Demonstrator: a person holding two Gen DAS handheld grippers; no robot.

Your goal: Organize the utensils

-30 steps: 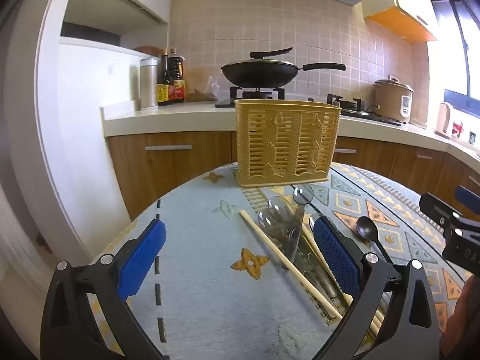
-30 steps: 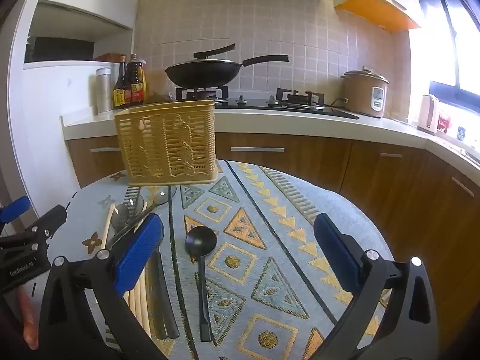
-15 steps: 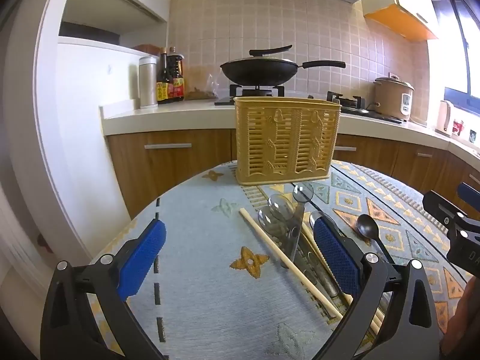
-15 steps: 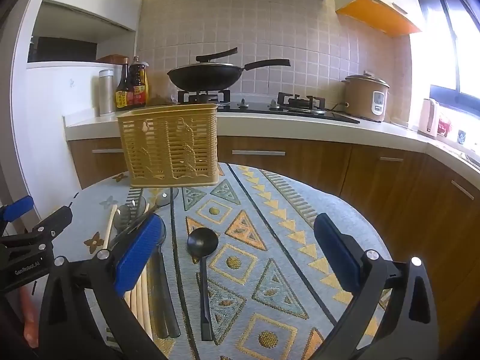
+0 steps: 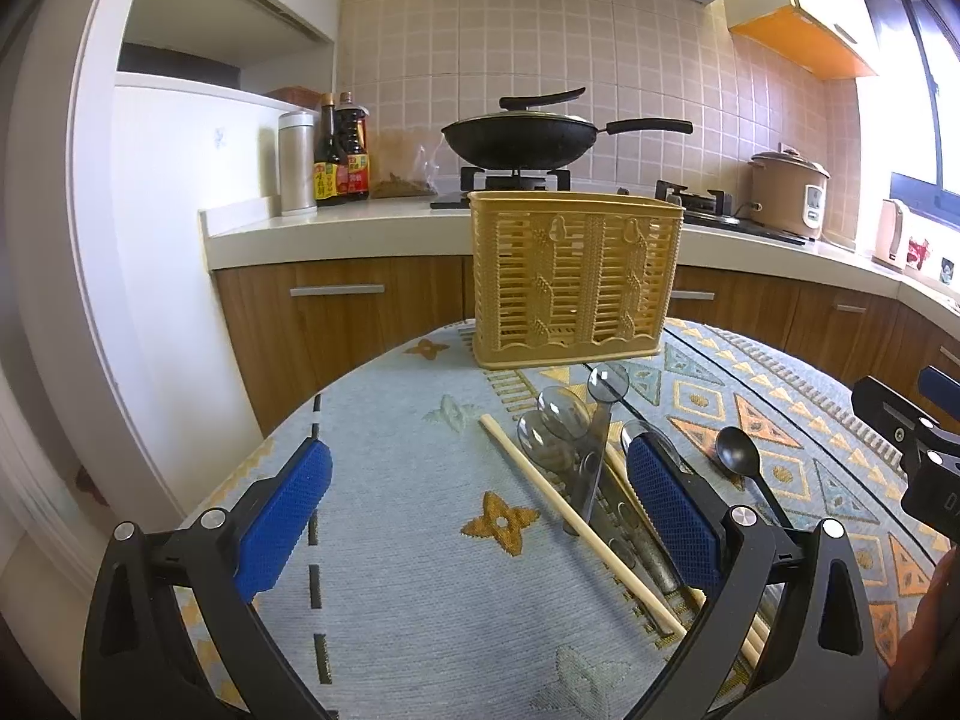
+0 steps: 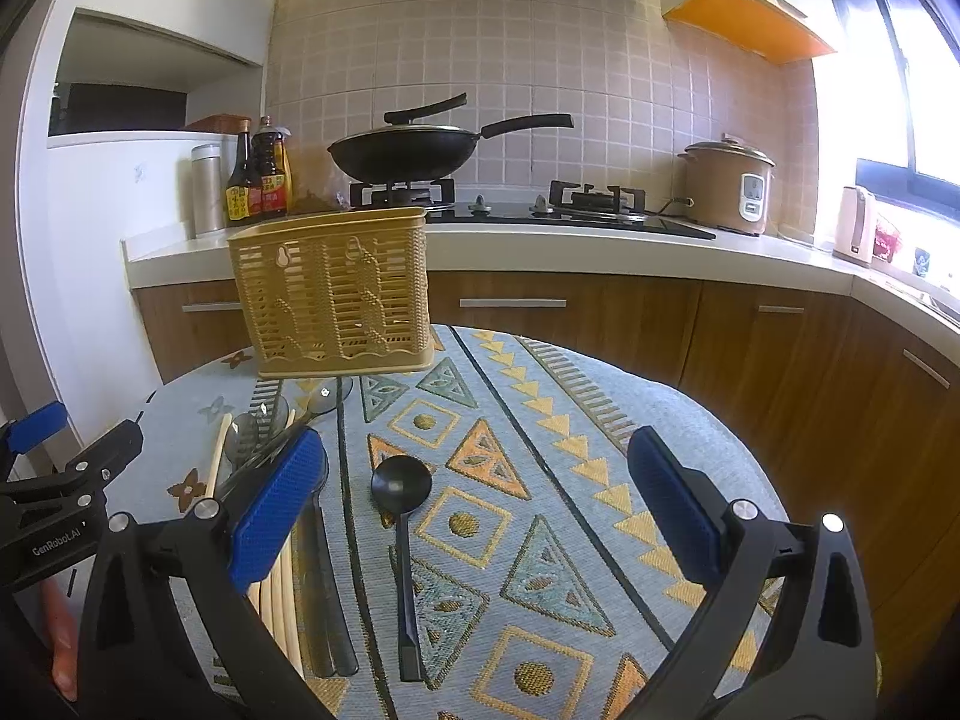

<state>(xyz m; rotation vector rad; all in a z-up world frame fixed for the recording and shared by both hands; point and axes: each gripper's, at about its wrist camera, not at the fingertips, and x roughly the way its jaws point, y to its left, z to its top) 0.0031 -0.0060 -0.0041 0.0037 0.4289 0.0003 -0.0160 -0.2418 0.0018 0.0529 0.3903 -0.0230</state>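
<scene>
While fingers gape, both grippers (image 5: 474, 516) (image 6: 474, 504) hover above utensils (image 5: 576, 450).

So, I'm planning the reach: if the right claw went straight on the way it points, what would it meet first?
Probably the patterned tablecloth beyond the black spoon, which lies left of the claw's centre line. The yellow utensil basket stands further left, off that line. The right claw is open; depth is uncertain.

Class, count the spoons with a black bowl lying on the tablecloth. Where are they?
1: the black spoon lies alone right of the utensil pile, its handle pointing towards the camera. Others may be hidden within that pile.
</scene>
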